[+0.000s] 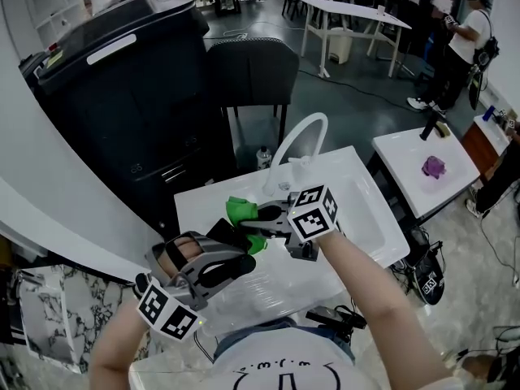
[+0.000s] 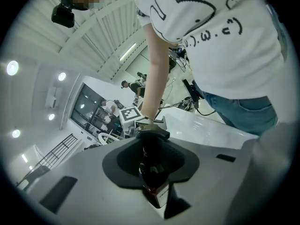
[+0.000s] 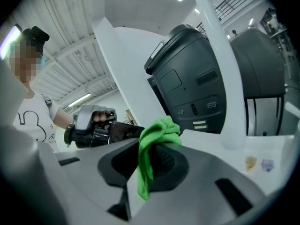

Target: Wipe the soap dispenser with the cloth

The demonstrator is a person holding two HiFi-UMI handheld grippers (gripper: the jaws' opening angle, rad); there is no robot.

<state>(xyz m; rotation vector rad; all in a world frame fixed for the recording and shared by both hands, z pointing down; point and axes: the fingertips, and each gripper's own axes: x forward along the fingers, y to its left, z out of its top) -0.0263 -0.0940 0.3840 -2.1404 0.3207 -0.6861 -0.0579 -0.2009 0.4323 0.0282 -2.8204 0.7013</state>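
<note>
Green microfibre cloth point(image 1: 242, 211) sits just left of centre in the head view, pinched in the right gripper point(image 1: 258, 218), whose cube with square markers point(image 1: 315, 212) shows at centre frame. In the right gripper view the jaws are closed on that cloth point(image 3: 154, 144), with one bunched fold standing above them and a loose tail hanging below the right gripper point(image 3: 150, 161).

The left gripper point(image 1: 236, 250) comes in from the lower left of the head view. It is clamped on a dark brown soap dispenser bottle point(image 1: 224, 234), which is held off the white desk point(image 1: 366, 210). In the left gripper view the bottle point(image 2: 152, 172) stands between the closed jaws of the left gripper point(image 2: 152, 165), and its black pump head point(image 2: 149, 131) points away from the camera. The right gripper view shows the same bottle point(image 3: 119, 131) at mid-left, just beside the cloth. Green shows above and below the bottle's far end in the head view, but whether the cloth touches it cannot be told.

A white curved faucet point(image 1: 296, 140) rises from the desk just above the grippers. A large dark grey machine point(image 1: 122, 80) fills the upper left, with a black chair point(image 1: 252, 71) beside it
</note>
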